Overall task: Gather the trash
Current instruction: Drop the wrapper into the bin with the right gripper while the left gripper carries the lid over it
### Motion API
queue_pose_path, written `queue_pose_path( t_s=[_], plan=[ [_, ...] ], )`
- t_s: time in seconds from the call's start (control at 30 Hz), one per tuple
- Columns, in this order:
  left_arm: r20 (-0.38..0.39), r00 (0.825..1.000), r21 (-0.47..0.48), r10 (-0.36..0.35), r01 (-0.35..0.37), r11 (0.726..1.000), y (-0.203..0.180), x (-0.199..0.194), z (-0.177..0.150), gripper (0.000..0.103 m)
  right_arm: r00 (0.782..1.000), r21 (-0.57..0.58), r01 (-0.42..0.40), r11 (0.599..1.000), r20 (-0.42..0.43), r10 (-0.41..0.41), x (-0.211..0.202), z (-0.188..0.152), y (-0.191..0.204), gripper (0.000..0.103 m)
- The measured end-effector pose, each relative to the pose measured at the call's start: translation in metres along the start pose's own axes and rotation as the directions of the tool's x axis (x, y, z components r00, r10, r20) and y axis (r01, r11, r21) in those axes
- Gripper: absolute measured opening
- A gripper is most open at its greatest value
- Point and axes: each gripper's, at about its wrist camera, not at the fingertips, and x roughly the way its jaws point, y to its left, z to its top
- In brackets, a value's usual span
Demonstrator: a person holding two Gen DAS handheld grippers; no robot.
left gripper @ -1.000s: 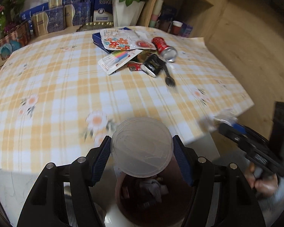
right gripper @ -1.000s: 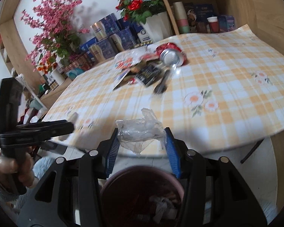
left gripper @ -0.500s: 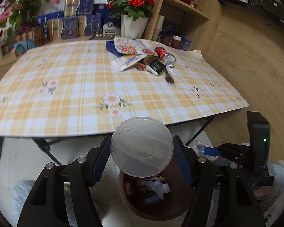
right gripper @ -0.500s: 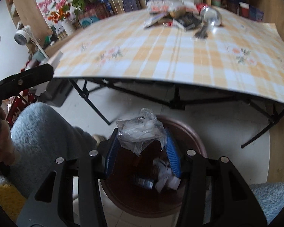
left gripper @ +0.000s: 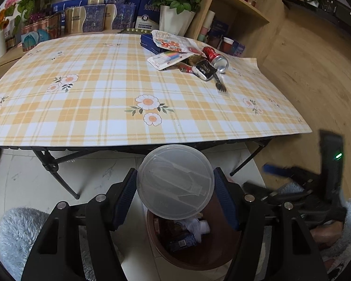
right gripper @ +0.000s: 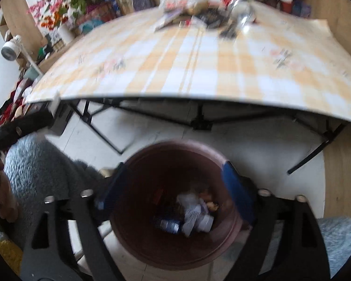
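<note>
My left gripper (left gripper: 175,187) is shut on a clear round plastic lid (left gripper: 175,183) and holds it above the brown trash bin (left gripper: 213,257) on the floor. My right gripper (right gripper: 173,187) is open and empty, right above the same bin (right gripper: 133,234), which holds crumpled paper and wrappers (right gripper: 194,213). More trash lies at the far side of the table: a red can (left gripper: 216,56), a dark packet (left gripper: 204,69), a black fork (left gripper: 218,83) and colourful wrappers (left gripper: 170,46).
The folding table with a yellow checked cloth (left gripper: 93,107) stands just beyond the bin. Boxes, flower vases (left gripper: 173,21) and a wooden shelf (left gripper: 241,11) line the back. The right gripper shows at the right in the left wrist view (left gripper: 292,175).
My right gripper has opened and let go of the crumpled clear plastic, which is no longer between its fingers. Both grippers moved back from the table to above the bin.
</note>
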Motion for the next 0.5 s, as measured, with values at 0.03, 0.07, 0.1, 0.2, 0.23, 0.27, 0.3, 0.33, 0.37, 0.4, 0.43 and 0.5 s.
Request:
queue_pose_path(
  t_s=[0.03,0.07,0.1,0.2,0.23,0.27,0.3,0.33,0.37,0.4,0.43,0.5],
  plan=[
    [-0.007,1.0,0.005,0.001,-0.001,1.0,-0.001,0.002,-0.001,0.064,0.999,0.004,0.015,1.0,0.047,-0.015,-0.008,0.002,-0.002,0.093],
    [-0.013,1.0,0.01,0.004,-0.003,1.0,-0.002,0.004,-0.001,0.064,0.996,0.01,0.026,1.0,0.08,-0.027,-0.013,0.003,-0.004,0.094],
    [-0.021,1.0,0.022,0.01,-0.009,1.0,-0.004,0.006,-0.002,0.064,0.991,0.02,0.048,0.999,0.121,-0.05,-0.02,0.005,-0.007,0.096],
    [-0.054,0.998,0.068,0.016,-0.012,0.998,-0.013,0.015,-0.006,0.064,0.973,0.059,0.121,0.991,0.19,-0.13,-0.032,0.008,-0.019,0.097],
    [-0.061,0.998,0.085,0.016,-0.01,0.996,-0.016,0.017,-0.007,0.064,0.969,0.078,0.131,0.988,0.202,-0.144,-0.034,0.008,-0.023,0.097],
    [-0.074,0.997,0.112,0.006,0.003,0.994,-0.022,0.021,-0.009,0.064,0.964,0.102,0.14,0.985,0.212,-0.159,-0.036,0.01,-0.028,0.097],
    [-0.083,0.997,0.128,0.003,0.007,0.992,-0.025,0.023,-0.01,0.064,0.962,0.126,0.144,0.981,0.216,-0.169,-0.037,0.011,-0.035,0.097],
    [-0.094,0.996,0.149,0.005,0.009,0.989,-0.029,0.026,-0.012,0.064,0.963,0.155,0.137,0.978,0.212,-0.168,-0.036,0.012,-0.043,0.097],
    [-0.109,0.994,0.172,0.007,0.012,0.985,-0.033,0.03,-0.014,0.064,0.965,0.178,0.133,0.975,0.203,-0.169,-0.035,0.012,-0.049,0.097],
    [-0.123,0.992,0.193,0.015,0.009,0.981,-0.038,0.034,-0.016,0.064,0.963,0.206,0.148,0.967,0.191,-0.188,-0.032,0.011,-0.055,0.097],
    [-0.133,0.991,0.212,0.026,0.003,0.977,-0.041,0.037,-0.017,0.064,0.962,0.222,0.157,0.962,0.184,-0.2,-0.032,0.011,-0.059,0.097],
    [-0.152,0.988,0.234,0.031,0.006,0.972,-0.045,0.042,-0.02,0.064,0.959,0.252,0.165,0.954,0.184,-0.214,-0.032,0.01,-0.066,0.097]
  ],
)
